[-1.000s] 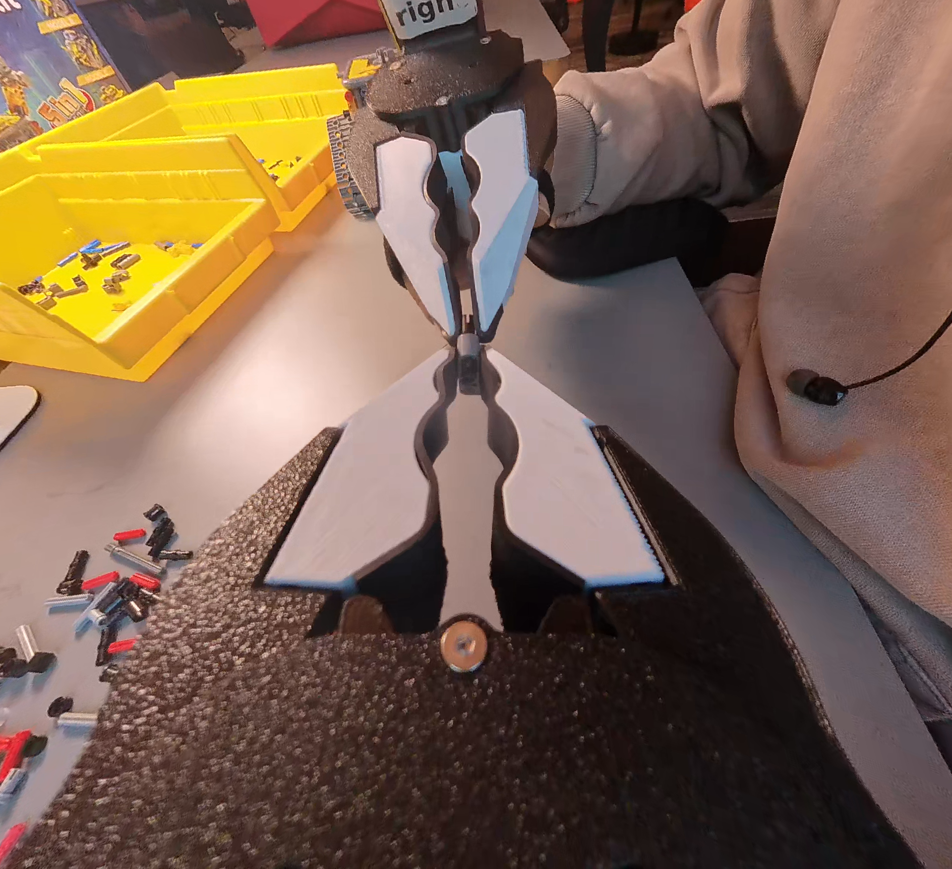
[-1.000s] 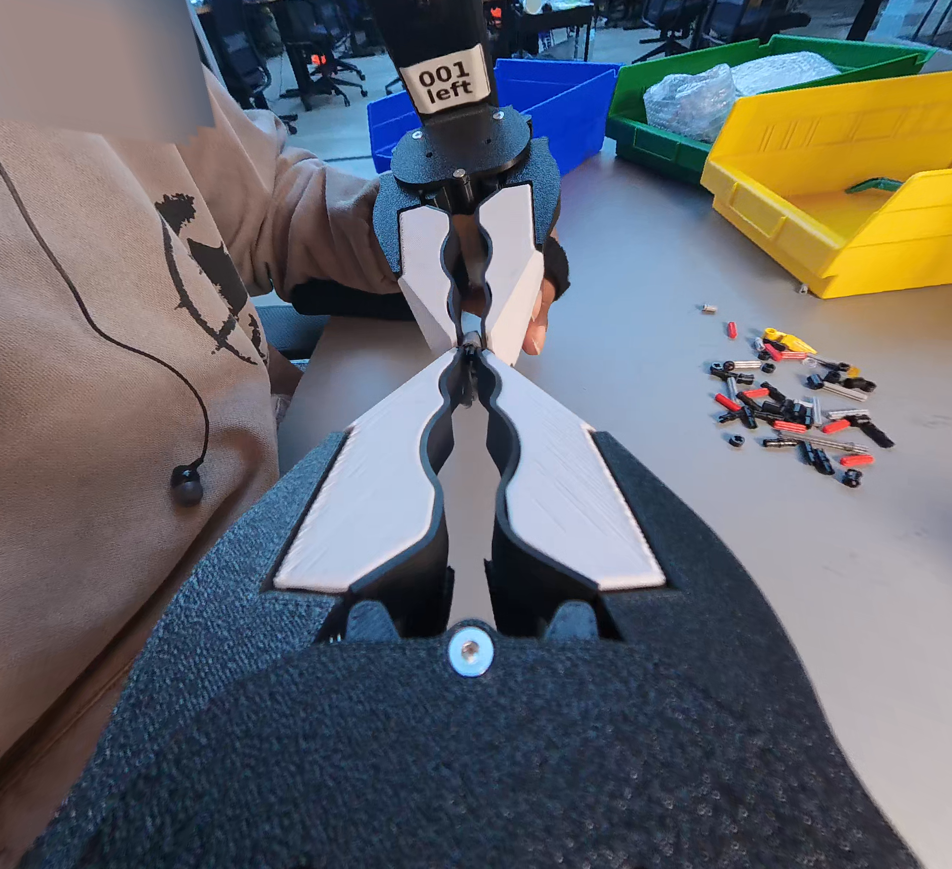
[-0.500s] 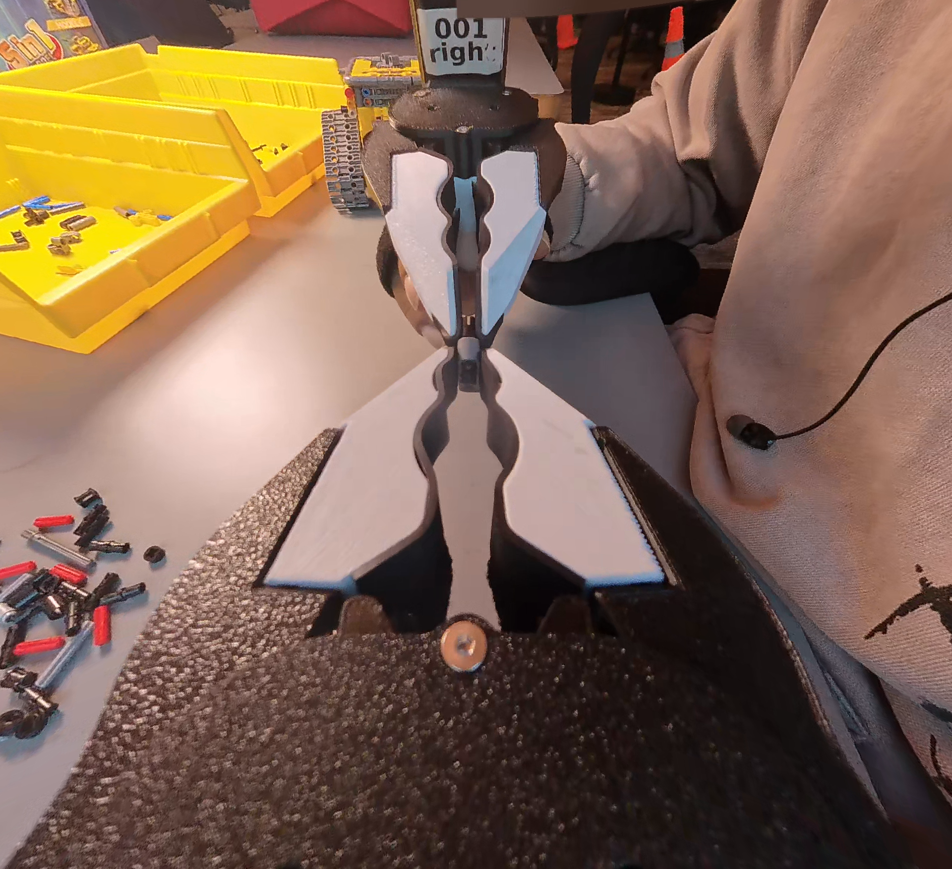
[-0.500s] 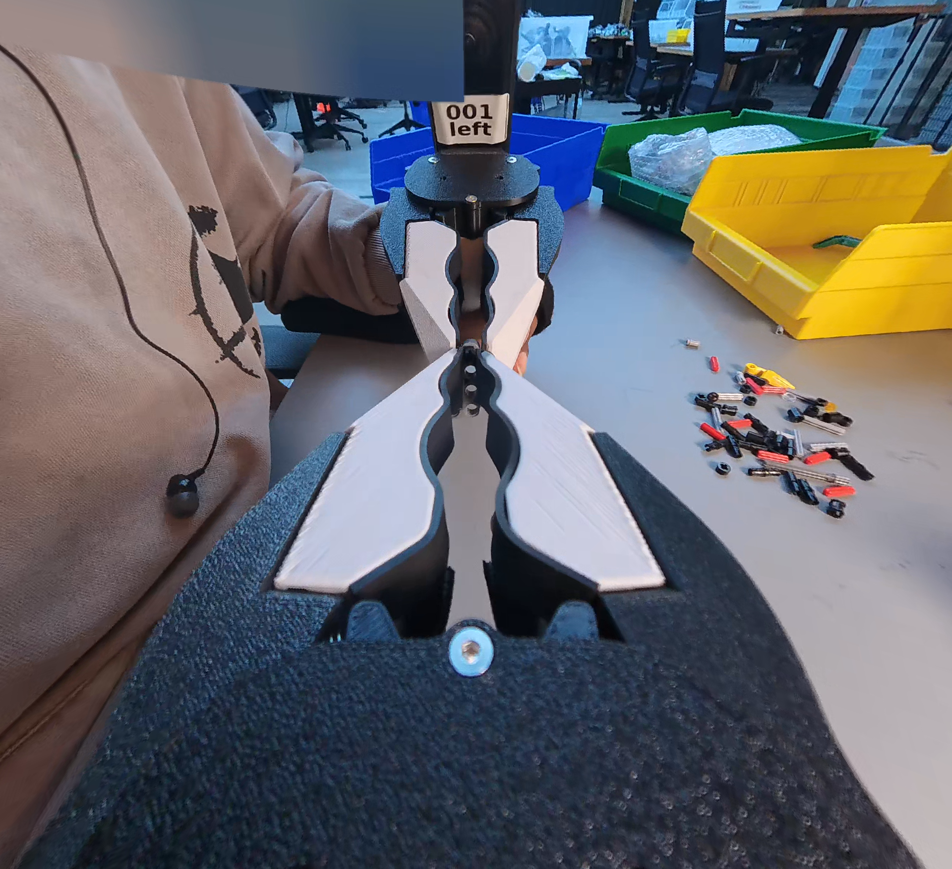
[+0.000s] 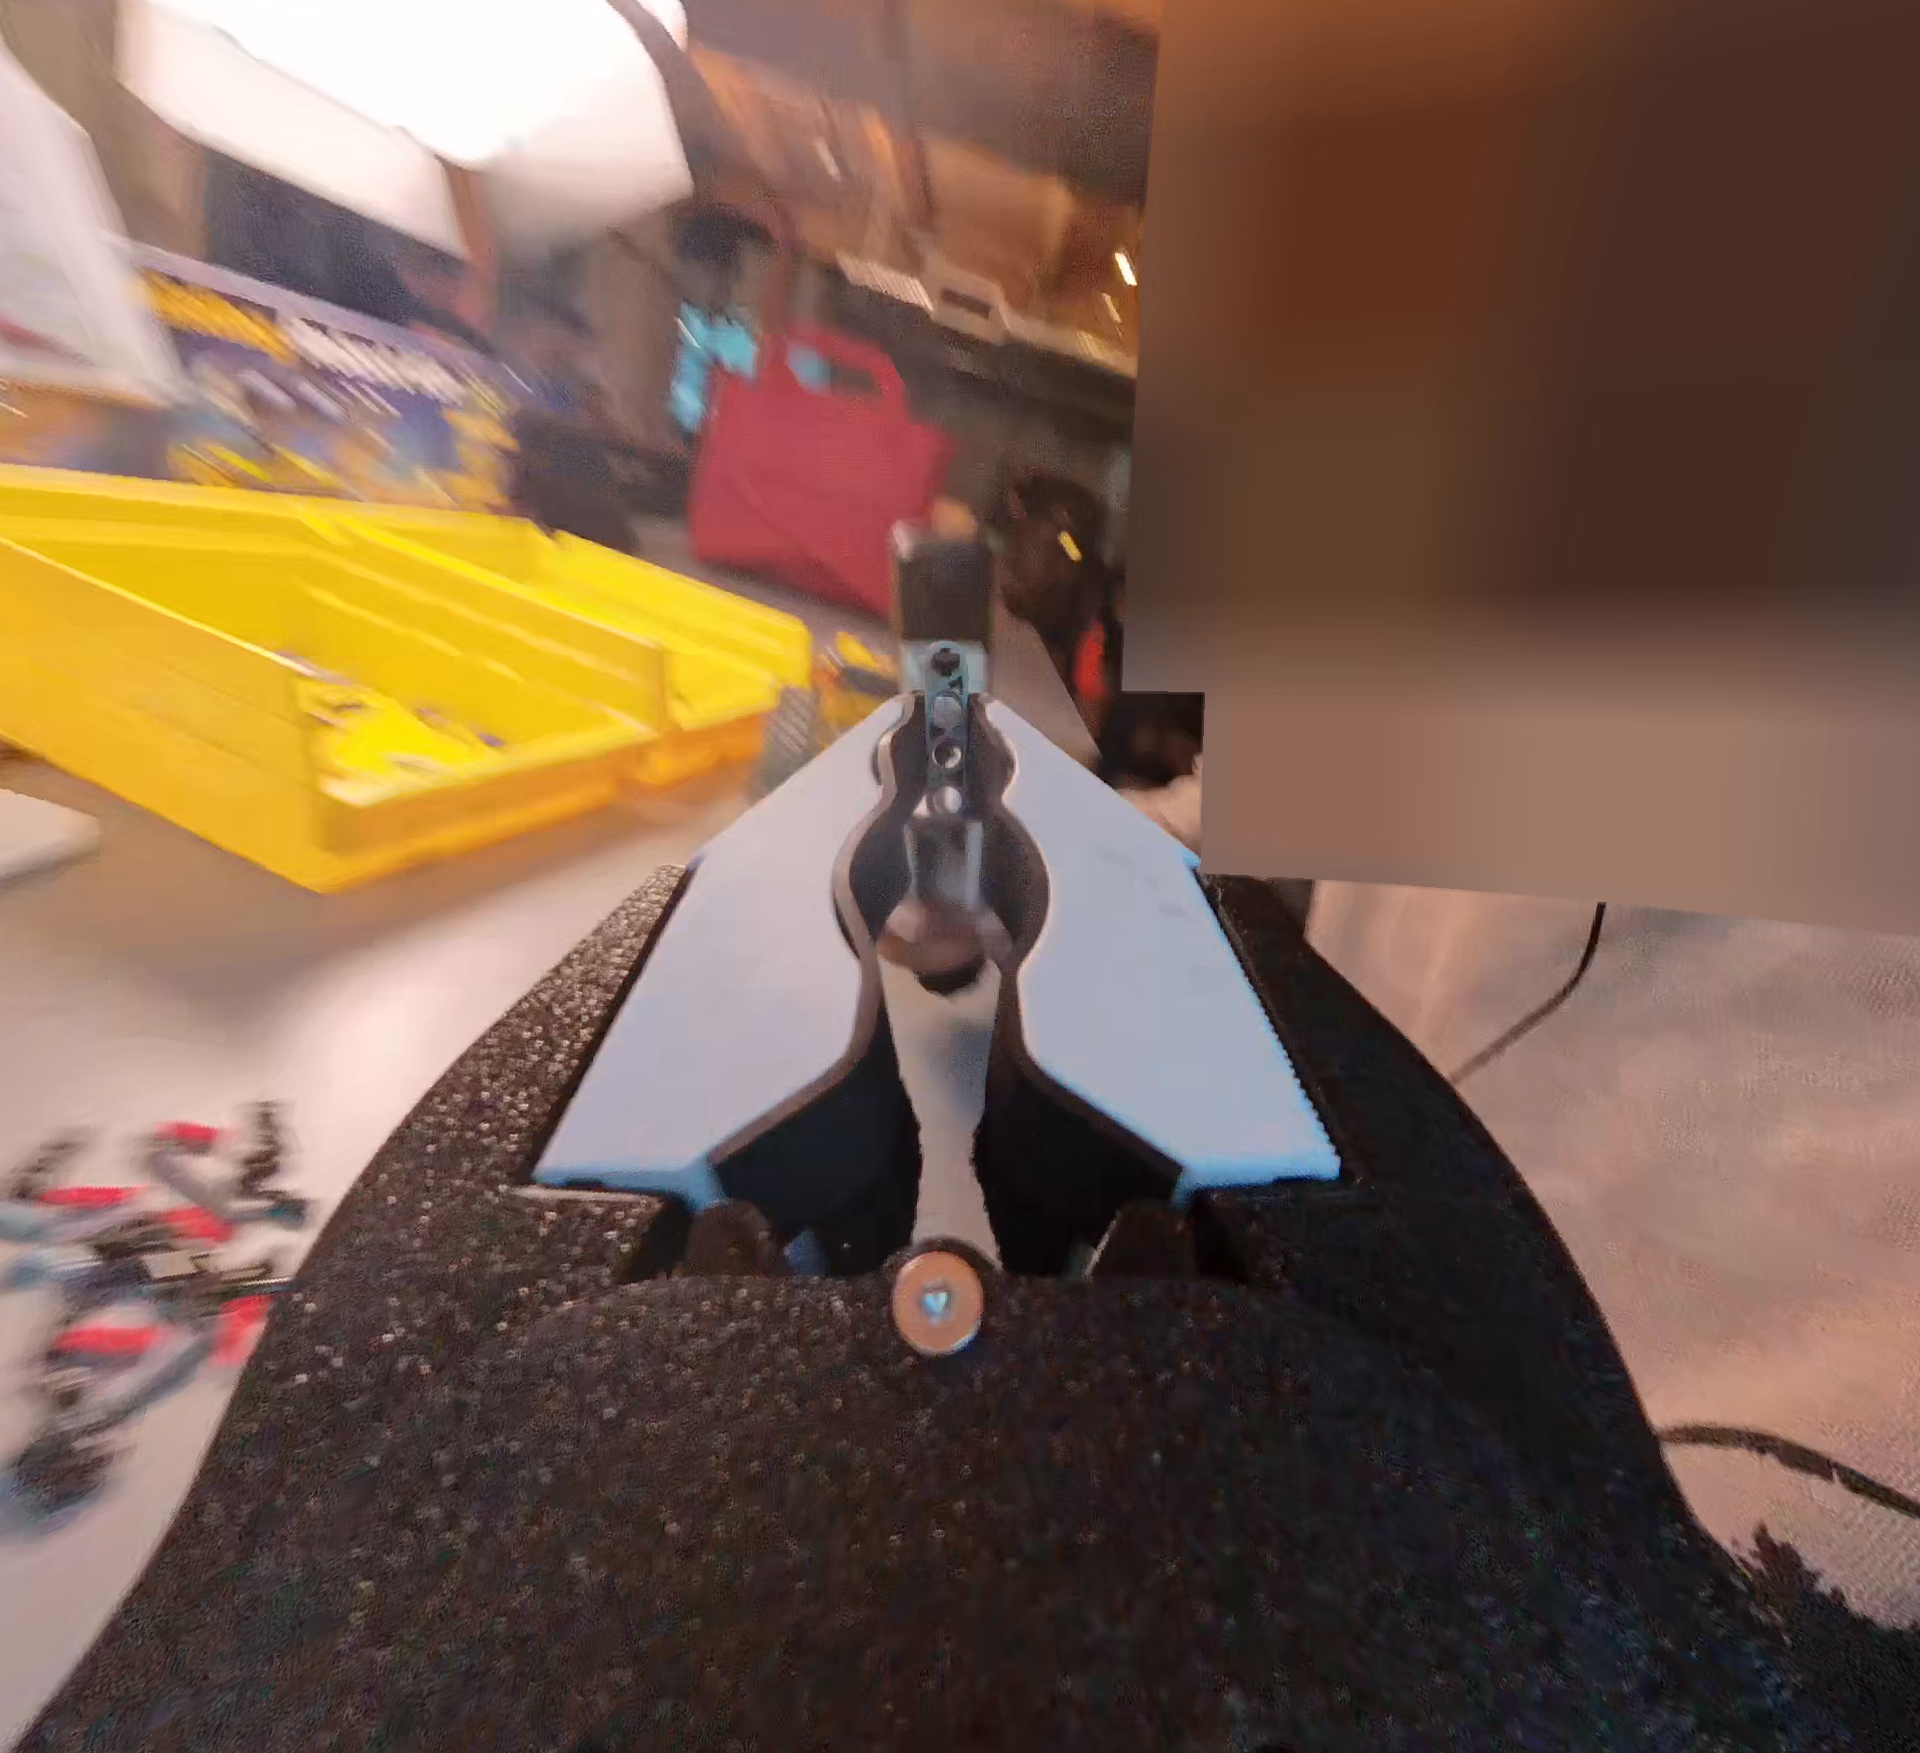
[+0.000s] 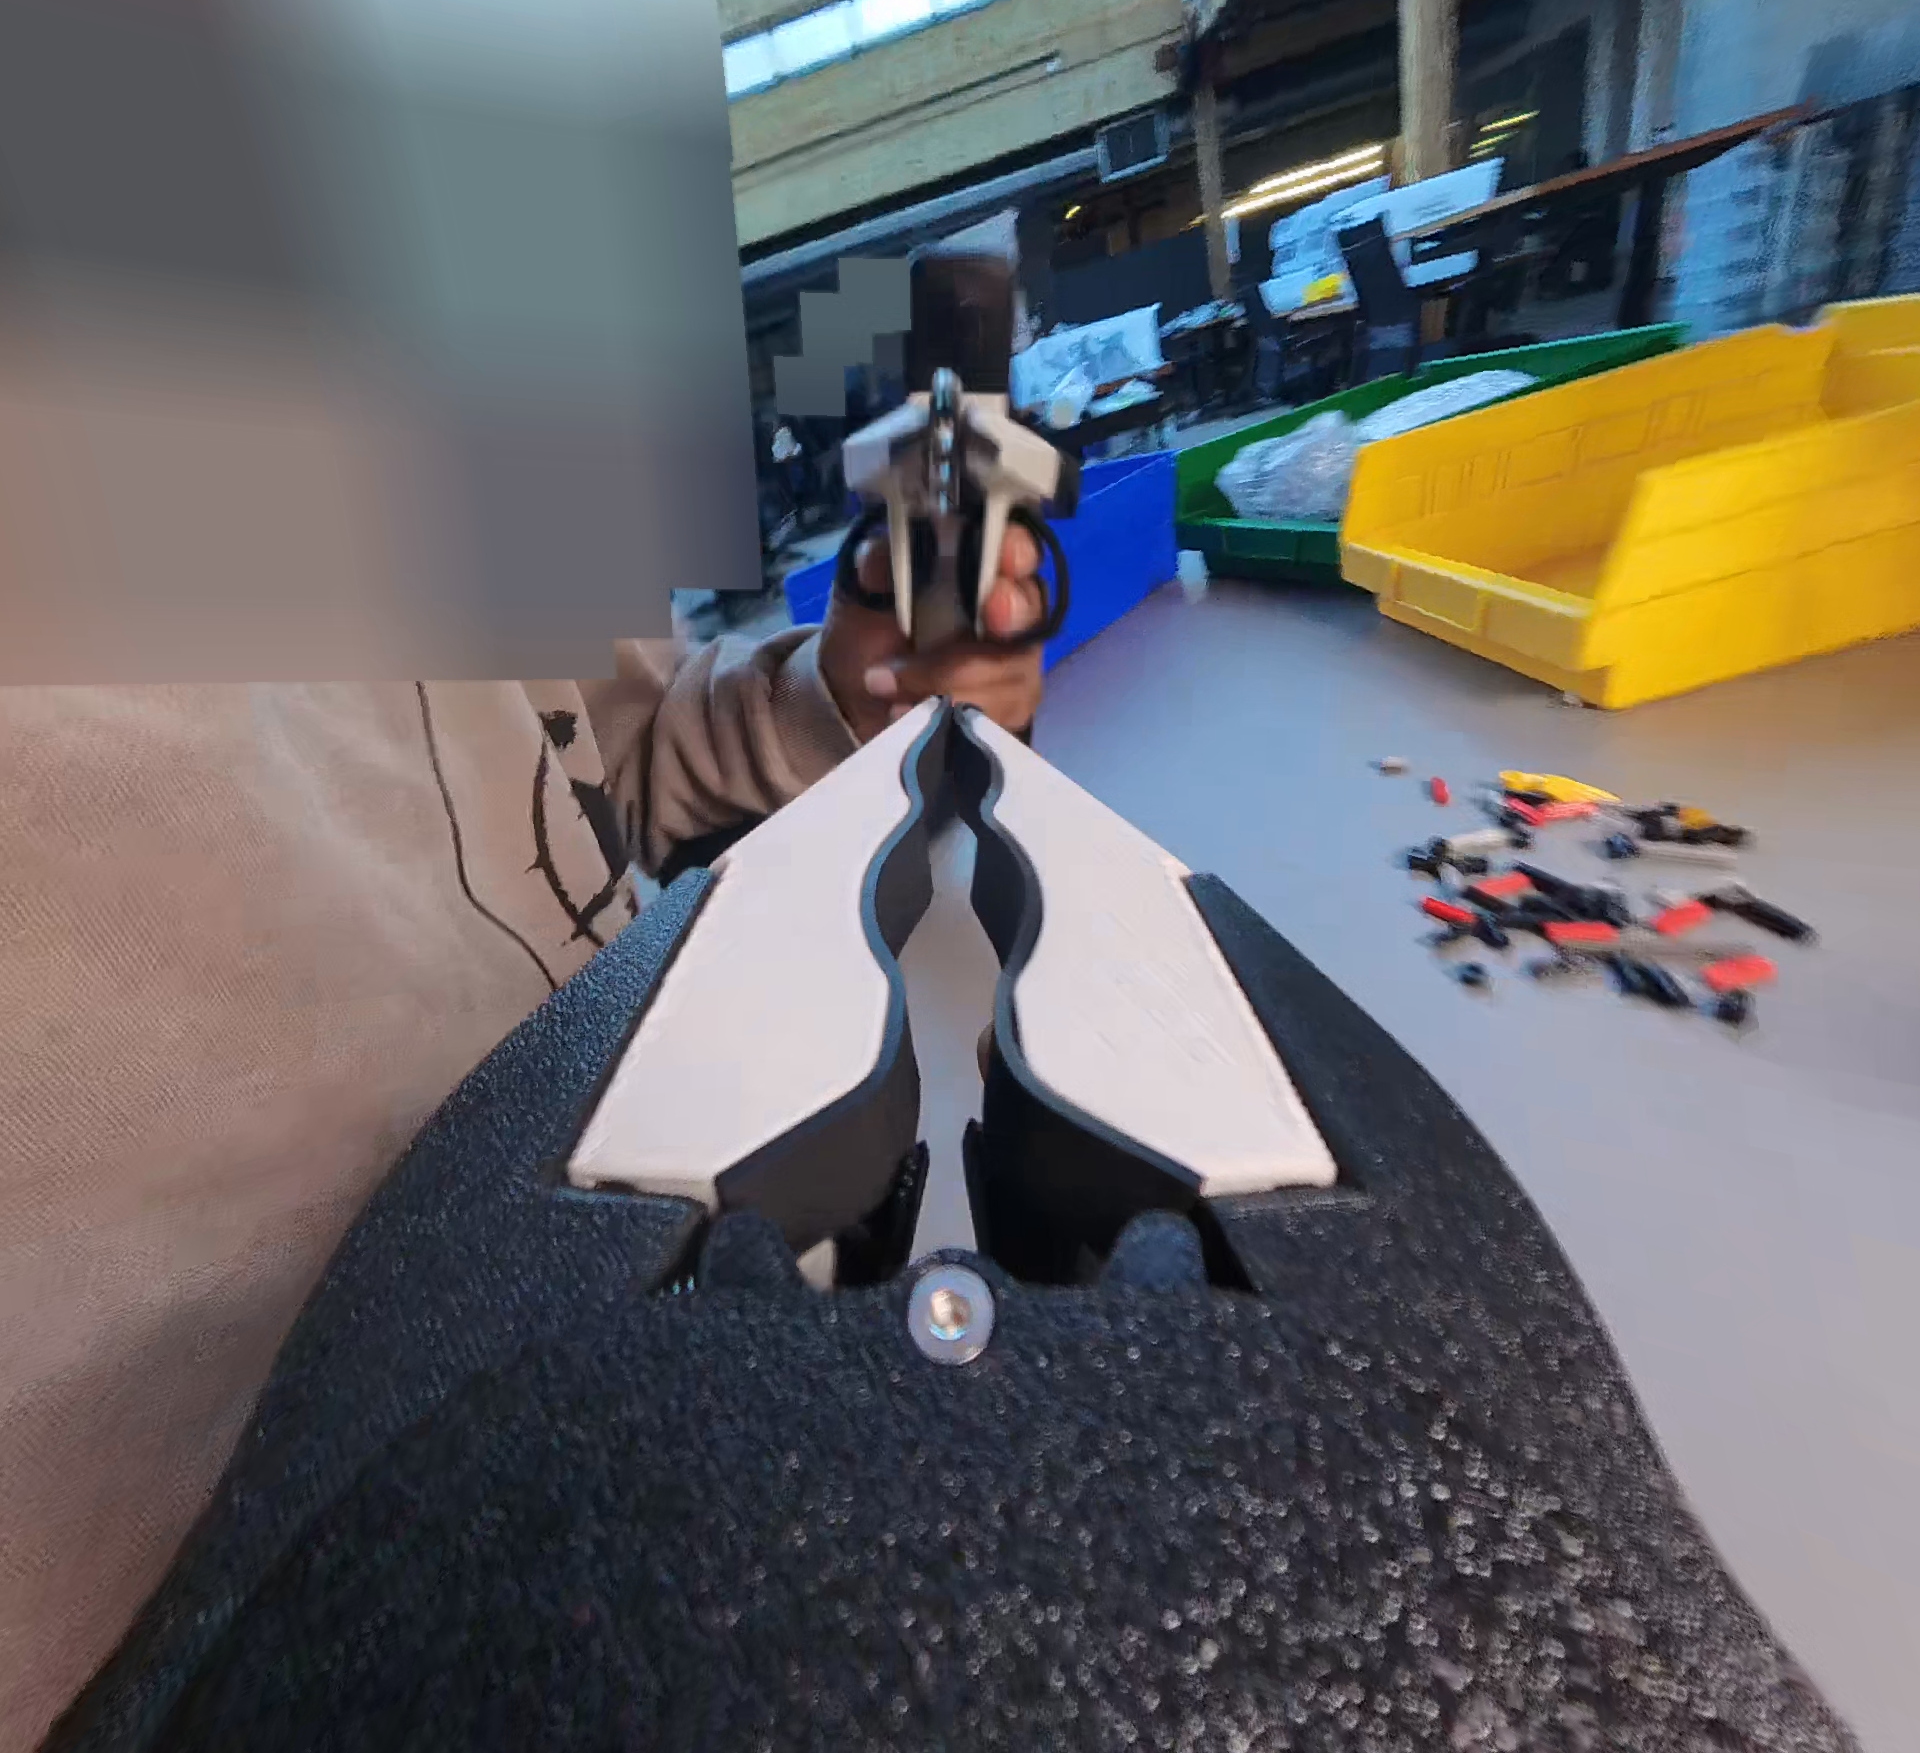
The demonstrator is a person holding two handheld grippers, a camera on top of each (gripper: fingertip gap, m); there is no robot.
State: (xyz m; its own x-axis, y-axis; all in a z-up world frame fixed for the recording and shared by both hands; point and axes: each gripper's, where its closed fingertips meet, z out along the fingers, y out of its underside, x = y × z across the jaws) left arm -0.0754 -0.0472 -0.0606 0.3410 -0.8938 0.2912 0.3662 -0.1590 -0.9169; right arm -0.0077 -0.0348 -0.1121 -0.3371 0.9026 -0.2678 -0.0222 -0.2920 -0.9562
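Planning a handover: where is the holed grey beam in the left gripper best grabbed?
Likely its free end, where the grey beam juts past the tips of the left gripper, below the black piece. Come from beyond the tips: the rest is clamped between its jaws.

Bare table (image 6: 1299,664) lies between yellow bin (image 6: 1621,550) and scattered parts (image 6: 1590,893).

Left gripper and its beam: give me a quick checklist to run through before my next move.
1. Grip of left gripper on grey holed beam: ok, jaws shut on it.
2. Is right gripper empty: ok, jaws shut on nothing.
3. Both grippers apart: ok, a gap shows in the right wrist view.
4. Sharp left wrist view: not ok, blurred.
5. Is parts pile clear of both: ok, it lies aside on the table.
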